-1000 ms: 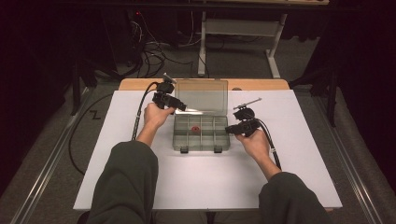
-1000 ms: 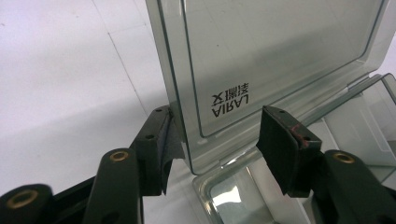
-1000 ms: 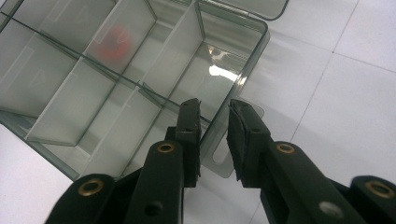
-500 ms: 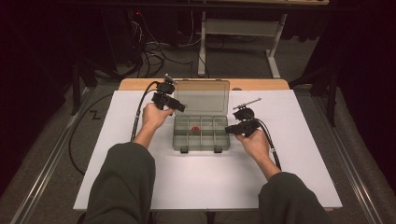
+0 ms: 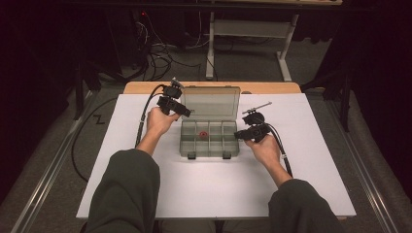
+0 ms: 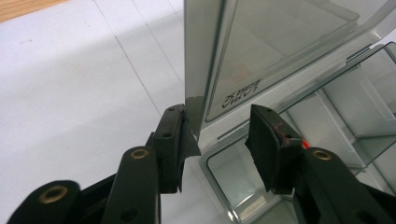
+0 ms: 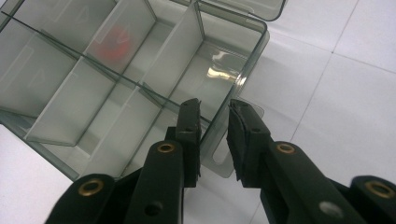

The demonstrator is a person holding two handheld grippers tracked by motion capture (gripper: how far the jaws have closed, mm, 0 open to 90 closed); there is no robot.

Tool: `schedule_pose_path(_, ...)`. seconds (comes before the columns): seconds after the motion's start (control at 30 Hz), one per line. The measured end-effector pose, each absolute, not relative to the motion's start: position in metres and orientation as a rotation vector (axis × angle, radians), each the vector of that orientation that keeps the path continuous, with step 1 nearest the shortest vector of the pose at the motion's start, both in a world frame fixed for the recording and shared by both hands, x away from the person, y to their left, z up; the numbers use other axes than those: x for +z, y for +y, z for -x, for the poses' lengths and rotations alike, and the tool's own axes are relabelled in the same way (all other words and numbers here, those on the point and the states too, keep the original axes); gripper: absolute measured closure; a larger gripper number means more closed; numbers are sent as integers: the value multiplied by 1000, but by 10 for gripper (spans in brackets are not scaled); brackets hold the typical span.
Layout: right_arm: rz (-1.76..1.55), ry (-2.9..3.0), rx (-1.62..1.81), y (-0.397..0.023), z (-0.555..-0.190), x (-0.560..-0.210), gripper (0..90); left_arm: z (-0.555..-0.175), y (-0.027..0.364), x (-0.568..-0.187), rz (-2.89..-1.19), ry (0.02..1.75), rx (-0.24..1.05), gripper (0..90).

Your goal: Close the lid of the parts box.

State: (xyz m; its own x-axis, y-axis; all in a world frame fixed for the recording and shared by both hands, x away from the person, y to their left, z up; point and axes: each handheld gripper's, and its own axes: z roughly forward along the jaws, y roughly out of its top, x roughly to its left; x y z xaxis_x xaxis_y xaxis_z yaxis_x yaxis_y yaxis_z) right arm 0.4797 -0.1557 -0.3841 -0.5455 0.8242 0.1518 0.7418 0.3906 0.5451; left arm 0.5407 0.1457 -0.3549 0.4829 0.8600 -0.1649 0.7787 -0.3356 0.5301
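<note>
On the white table (image 5: 145,194) we had the left gripper (image 6: 219,135), jaws just closing and not yet pinching, straddling the box lid (image 6: 261,51) edge, while the right gripper (image 7: 215,126) clamped the box wall (image 7: 243,84); best squeeze square before swinging it.

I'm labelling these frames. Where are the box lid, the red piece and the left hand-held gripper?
box lid (image 5: 212,101), high view, middle of the raised clear panel
red piece (image 5: 204,134), high view, its top
left hand-held gripper (image 6: 219,140), left gripper view, midway between fingertips

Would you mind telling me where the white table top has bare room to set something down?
The white table top is bare between the organizer box and the person's edge, and along both outer sides. Around the box it's crowded: left gripper at the lid's corner, right gripper at its side wall.
</note>
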Motion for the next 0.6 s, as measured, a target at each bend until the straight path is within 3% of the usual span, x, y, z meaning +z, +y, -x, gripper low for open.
schedule_pose_path(0.47,-1418,2497,861,-156,-479,-384,768,-535,150,-357,-2166,1338,195,633)
schedule_pose_path(0.5,-1418,2497,860,-155,-479,-384,767,-537,112,-368,-1494,1593,257,636)
schedule_pose_path(0.6,-1416,2496,863,-156,-479,-384,767,-536,112,-368,-1475,1604,254,646)
